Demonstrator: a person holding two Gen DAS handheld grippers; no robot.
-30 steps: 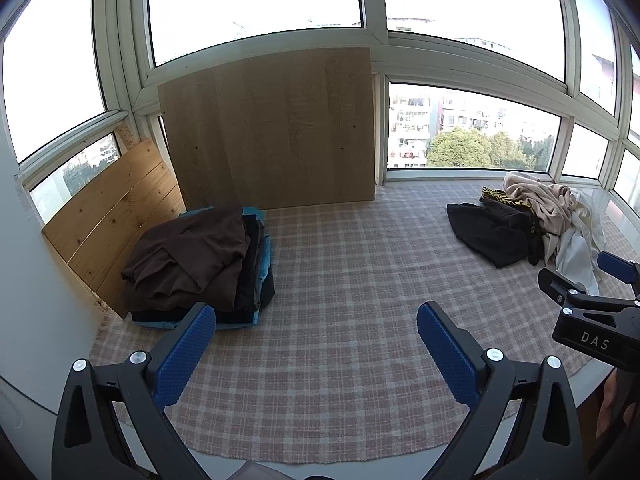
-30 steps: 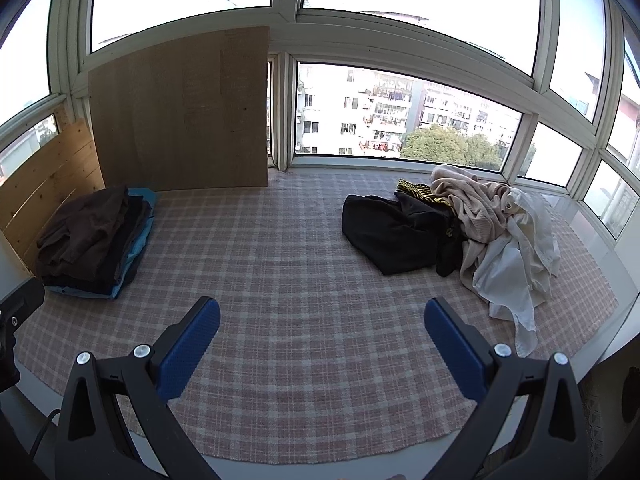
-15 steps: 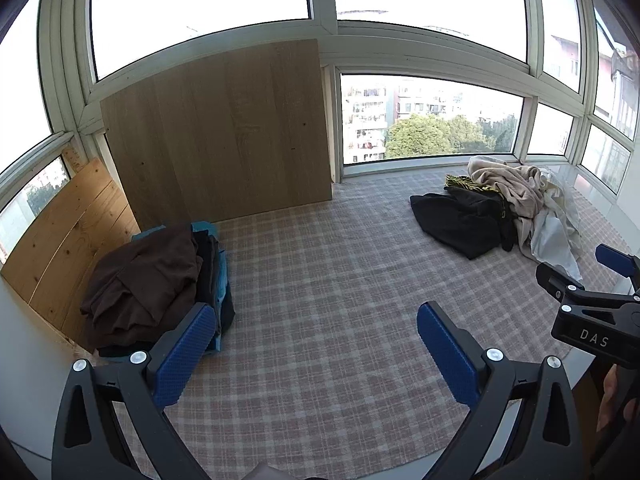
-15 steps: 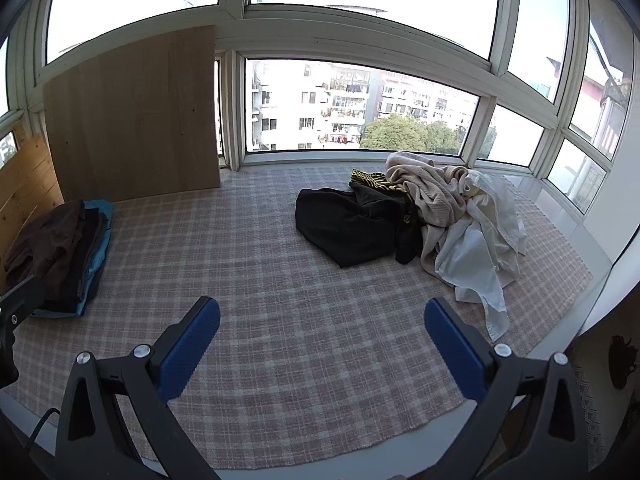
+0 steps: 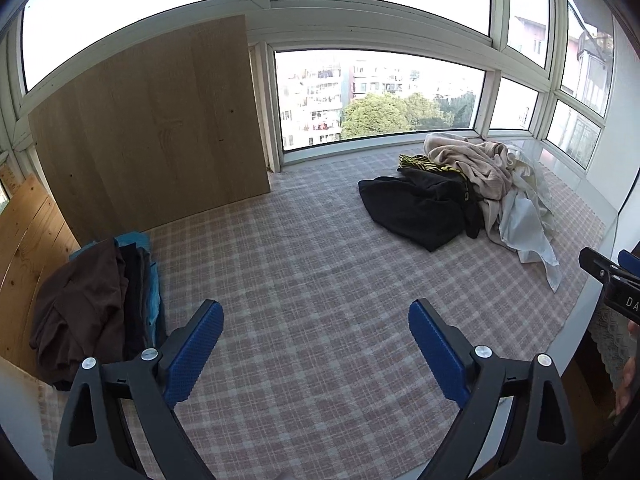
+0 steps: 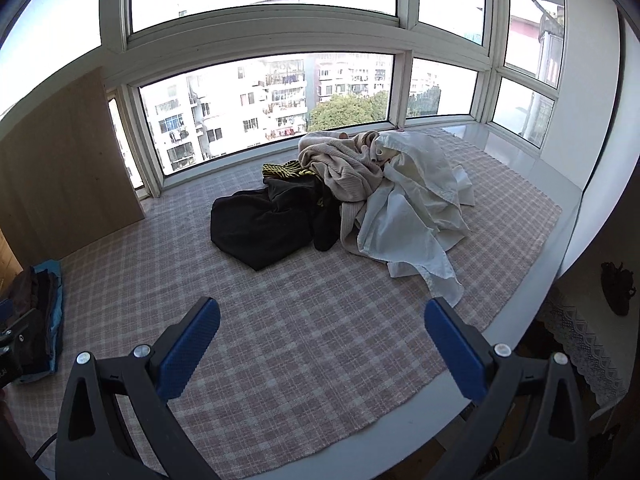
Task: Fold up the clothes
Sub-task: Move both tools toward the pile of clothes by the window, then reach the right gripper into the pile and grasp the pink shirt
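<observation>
- The counter [image 5: 320,280], under a checked cloth, spreads ahead of both our tongs and runs to the windows [image 6: 272,92].
- A wood board [image 5: 152,128] leans on the glass, far ahead and to the left of our left tongs.
- The loose heap [image 6: 360,200] lies ahead of our right tongs, a little to their right, and well beyond their tips: a white piece [image 6: 412,216] nearest, a beige one [image 6: 344,172] behind it, a black one [image 6: 264,228] to its left, a yellow-striped bit [image 6: 284,170] at the back.
- The folded stack [image 5: 96,308], brown on top with blue under it, sits just left of our left tongs.
- Our left tongs [image 5: 316,344] are spread wide and hold nothing.
- Our right tongs [image 6: 322,344] are spread wide too, also empty, above bare cloth.
- We judge that we stand between garments: some lie folded, the heap does not, and neither pair holds anything.
- The next move, as we judge it, calls for reaching to the heap and pinching one piece only, likely the white one on the near side, at an edge we can see, then drawing it clear onto the bare cloth without dragging the beige one along.
</observation>
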